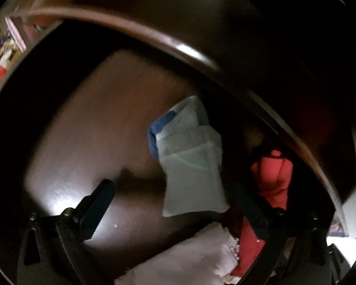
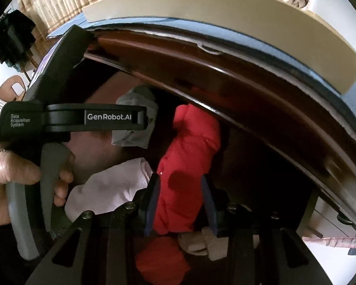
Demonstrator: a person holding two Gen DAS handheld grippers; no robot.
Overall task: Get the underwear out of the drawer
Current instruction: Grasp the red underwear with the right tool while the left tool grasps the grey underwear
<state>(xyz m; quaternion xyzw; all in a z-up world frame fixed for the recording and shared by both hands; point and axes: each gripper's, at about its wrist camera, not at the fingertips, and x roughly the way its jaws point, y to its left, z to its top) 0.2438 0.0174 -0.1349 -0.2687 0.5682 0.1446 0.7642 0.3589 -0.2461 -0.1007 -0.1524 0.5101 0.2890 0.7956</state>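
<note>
We are gripping the red underwear [image 2: 189, 166] with the right tool [image 2: 181, 204], its pads pinching the fabric at the drawer's [image 1: 135, 128] right edge beside the pink folded garment [image 2: 111, 187]. Our left tool [image 1: 175, 204] is hanging wide and empty over the grey folded garment [image 1: 192, 166]. Next, we judge, we must lift the red piece clear of the drawer's front edge.

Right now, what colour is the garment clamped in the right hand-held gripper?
Red. The rolled garment sits between the right hand-held gripper pads, clearest in the right wrist view.
</note>
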